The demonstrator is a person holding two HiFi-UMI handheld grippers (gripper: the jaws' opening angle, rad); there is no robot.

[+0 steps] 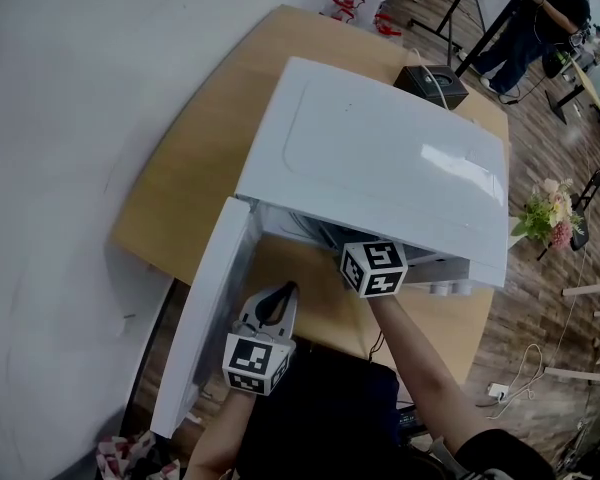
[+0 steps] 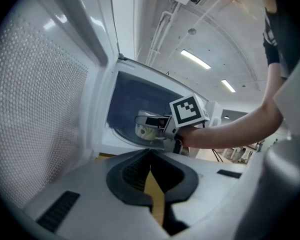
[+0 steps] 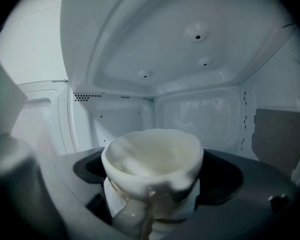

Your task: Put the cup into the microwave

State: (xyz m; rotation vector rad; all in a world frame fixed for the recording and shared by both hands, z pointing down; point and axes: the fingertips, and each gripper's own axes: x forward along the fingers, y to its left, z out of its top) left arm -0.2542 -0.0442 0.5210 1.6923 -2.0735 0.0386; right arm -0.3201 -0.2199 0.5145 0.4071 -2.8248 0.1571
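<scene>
As right gripper (image 3: 152,179) jaws clasp cup (image 3: 152,154) inside microwave (image 1: 380,158), left gripper (image 2: 150,165) jaws closed

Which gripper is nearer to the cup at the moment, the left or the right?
The right. The right gripper is shut on the cup inside the microwave; the left gripper hangs outside, beside the open door, jaws together.

- The microwave (image 1: 380,158) door (image 1: 205,318) stands wide open at the left. Its mesh inner face walls off that side, just beside the left hand-held gripper (image 1: 280,296).
- The right hand-held gripper (image 2: 157,126) and the cup (image 3: 152,161) clamped in it fill the middle of the opening.
- Inside the cavity (image 3: 195,116), room is open above the cup, behind it to the back wall, and on either side.
- Bare counter (image 1: 180,168) lies left of the microwave.
</scene>
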